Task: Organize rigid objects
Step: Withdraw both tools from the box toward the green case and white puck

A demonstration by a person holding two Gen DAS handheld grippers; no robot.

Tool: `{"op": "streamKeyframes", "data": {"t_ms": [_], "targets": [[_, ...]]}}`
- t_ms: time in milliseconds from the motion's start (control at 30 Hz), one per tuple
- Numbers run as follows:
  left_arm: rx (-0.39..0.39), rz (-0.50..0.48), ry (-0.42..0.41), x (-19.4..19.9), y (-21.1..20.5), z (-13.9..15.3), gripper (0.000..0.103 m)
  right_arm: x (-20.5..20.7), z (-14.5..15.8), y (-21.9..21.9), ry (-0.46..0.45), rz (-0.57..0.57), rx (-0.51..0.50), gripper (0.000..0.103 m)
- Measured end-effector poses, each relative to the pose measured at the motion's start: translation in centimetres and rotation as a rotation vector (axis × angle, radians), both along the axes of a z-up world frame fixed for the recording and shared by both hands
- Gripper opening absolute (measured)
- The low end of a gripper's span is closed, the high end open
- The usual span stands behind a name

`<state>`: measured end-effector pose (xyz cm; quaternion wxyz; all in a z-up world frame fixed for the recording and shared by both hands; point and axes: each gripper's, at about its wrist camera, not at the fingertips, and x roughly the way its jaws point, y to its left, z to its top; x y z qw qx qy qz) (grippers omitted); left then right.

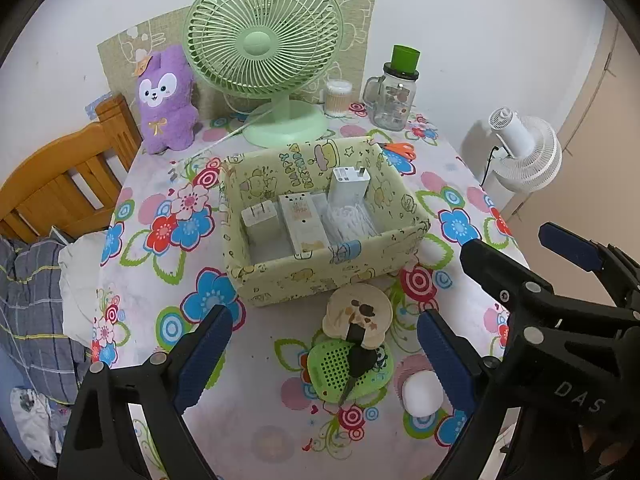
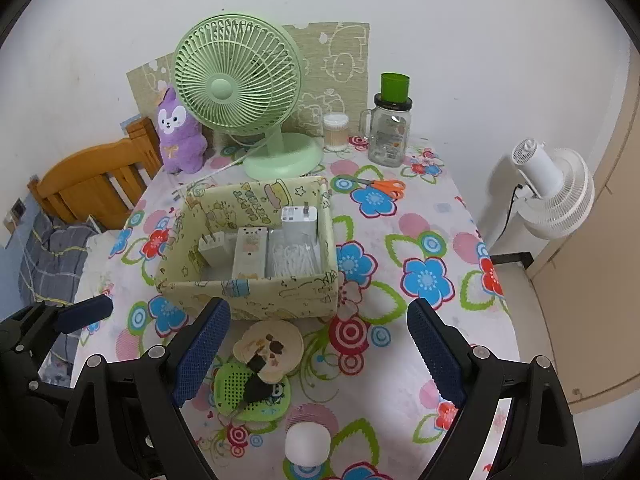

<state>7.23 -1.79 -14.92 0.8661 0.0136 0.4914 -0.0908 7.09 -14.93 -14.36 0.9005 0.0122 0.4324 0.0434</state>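
Pale-yellow cartoon-print box [image 1: 320,280], mint-green fan [image 1: 262,40] (flowered tablecloth [image 1: 140,200] beneath), purple plush [image 1: 166,100].

at twelve o'clock a glossy green plastic fan [image 1: 262,40], beside it a fuzzy purple plush [image 1: 165,100]; a paper-wrapped box [image 1: 320,276] at centre.

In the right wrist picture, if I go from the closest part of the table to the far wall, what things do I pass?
White round thing → green perforated disc → beige round piece → patterned box → green fan, near the wall.

Floral table [image 1: 256,420] with box [image 1: 320,276], fan [image 1: 262,46]
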Motion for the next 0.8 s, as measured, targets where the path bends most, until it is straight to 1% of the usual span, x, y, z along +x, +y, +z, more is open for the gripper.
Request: {"op": "streamKeyframes", "data": {"t_ms": [167,400,567,800], "targets": [[-0.008,-0.008,-0.002,-0.6,0.4,-0.1,0.096,-0.8,-0.3,0.2,-0.006,-0.017,0.002,0.092],[-0.004,-0.044,-0.01,-1.4,0.8,-0.7,0.096,-2.2,-0.9,0.5,-0.012,-0.034,0.006,0.092],[-0.011,-0.073,-0.001,-1.7,0.9,-1.6,0.096,-2.8,-1.6,0.6,-0.005,-0.055,0.005,0.092],[-0.009,-0.127,0.015,-1.7,0.6,-3.1,0.096,-3.7,-3.4,0.3,0.014,-0.111,0.021,0.092]]}}
